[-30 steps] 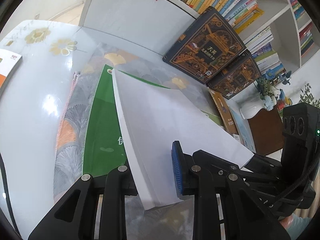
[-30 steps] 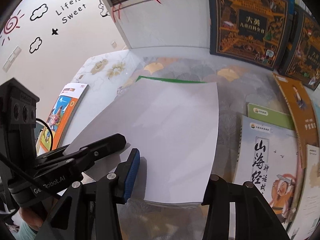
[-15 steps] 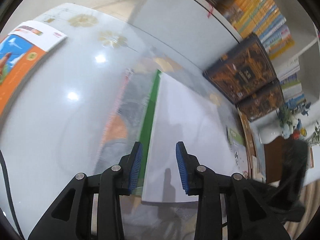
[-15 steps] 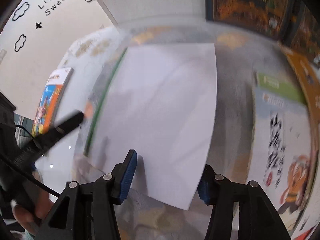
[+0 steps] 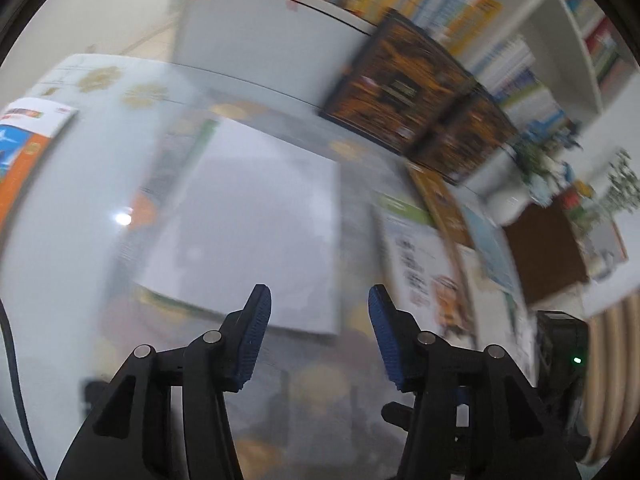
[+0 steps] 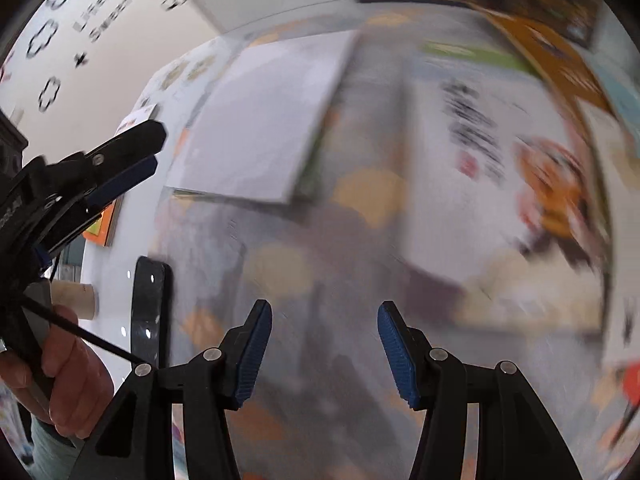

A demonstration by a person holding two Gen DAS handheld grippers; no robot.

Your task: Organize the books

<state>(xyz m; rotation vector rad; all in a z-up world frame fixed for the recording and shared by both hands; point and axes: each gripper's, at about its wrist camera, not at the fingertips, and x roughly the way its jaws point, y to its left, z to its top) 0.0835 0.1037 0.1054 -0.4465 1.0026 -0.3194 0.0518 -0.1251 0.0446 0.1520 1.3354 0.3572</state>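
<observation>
Book covers [image 6: 500, 152] — blurred, lettering unreadable

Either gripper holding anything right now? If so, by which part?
Nothing held. Left gripper is opening, empty; right gripper open, empty. White book lies flat, untouched.

Two grippers show: the left gripper [image 5: 318, 322] and the right gripper [image 6: 324, 346]. Ahead of the jaws lies one white-backed book [image 5: 256, 236]. Two dark ornate books [image 5: 404, 88] lean beyond it. Right of the jaws lie perhaps four picture books [image 5: 424, 256], though blur hides their edges. One orange book [image 5: 24, 148] lies far left.
</observation>
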